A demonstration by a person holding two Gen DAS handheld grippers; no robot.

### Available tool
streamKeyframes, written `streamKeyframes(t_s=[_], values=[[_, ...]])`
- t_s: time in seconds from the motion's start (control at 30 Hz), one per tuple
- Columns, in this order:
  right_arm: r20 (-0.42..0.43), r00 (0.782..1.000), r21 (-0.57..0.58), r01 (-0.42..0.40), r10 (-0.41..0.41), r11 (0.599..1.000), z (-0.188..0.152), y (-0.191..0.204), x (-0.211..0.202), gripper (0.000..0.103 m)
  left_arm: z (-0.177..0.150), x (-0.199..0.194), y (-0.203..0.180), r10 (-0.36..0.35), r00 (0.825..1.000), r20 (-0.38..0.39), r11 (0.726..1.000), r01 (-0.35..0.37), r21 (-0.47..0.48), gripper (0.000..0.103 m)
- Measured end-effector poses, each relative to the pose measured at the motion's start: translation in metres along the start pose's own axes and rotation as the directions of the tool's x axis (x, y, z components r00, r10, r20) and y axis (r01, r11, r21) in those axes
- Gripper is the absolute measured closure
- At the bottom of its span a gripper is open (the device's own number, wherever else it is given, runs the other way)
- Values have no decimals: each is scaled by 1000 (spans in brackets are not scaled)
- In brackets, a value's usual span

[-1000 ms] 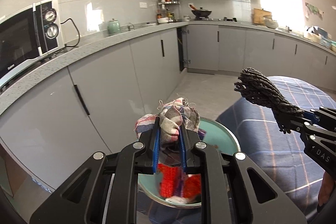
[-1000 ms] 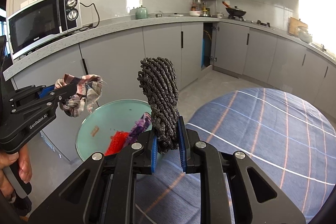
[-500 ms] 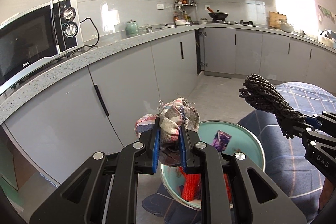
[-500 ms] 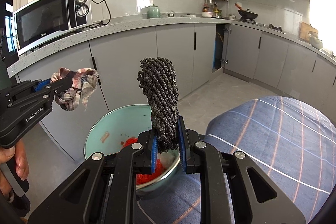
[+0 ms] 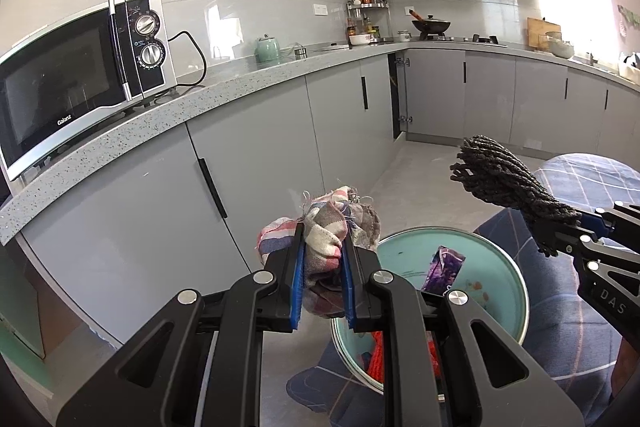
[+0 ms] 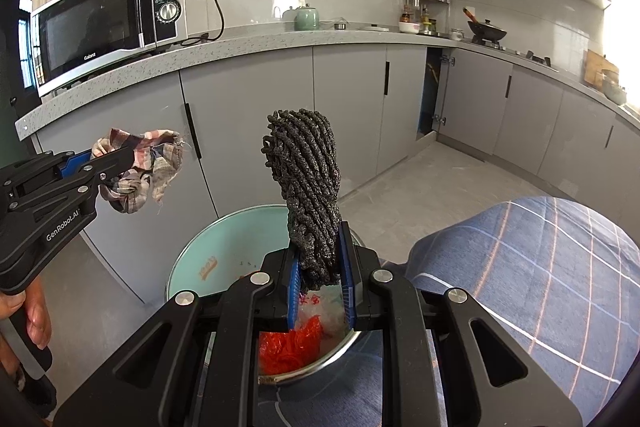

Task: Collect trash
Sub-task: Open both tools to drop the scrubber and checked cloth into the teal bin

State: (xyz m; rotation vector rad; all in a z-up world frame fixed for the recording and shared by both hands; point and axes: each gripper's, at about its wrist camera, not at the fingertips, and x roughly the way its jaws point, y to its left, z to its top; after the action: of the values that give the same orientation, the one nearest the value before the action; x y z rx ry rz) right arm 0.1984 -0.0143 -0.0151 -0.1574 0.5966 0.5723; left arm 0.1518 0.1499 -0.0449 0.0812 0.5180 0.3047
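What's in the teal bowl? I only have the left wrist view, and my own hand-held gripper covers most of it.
Observer: The right wrist view shows a white plastic wrapper with red print lying on red netting in the teal bowl.
Operator: Is the right hand-held gripper squarely on the knit piece?
Observer: Yes. The right hand-held gripper has both blue pads shut on the lower end of the dark knit piece, which stands upright above the bowl.
Operator: And my rag from the side?
Observer: The plaid rag droops below the tips of the left hand-held gripper and is clear of the bowl's rim in that view.
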Motion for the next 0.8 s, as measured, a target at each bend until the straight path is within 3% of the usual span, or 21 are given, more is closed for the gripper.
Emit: streamKeyframes(t_s=[0.2, 0.8], values=[[-1, 1000, -6, -5, 5, 1000, 3, 3, 4, 85, 1, 1, 1, 26, 1000, 4, 1000, -26, 8, 87], [-3, 1000, -9, -3, 3, 1000, 4, 4, 8, 85, 0, 3, -3, -3, 1000, -1, 1000, 3, 11, 87]])
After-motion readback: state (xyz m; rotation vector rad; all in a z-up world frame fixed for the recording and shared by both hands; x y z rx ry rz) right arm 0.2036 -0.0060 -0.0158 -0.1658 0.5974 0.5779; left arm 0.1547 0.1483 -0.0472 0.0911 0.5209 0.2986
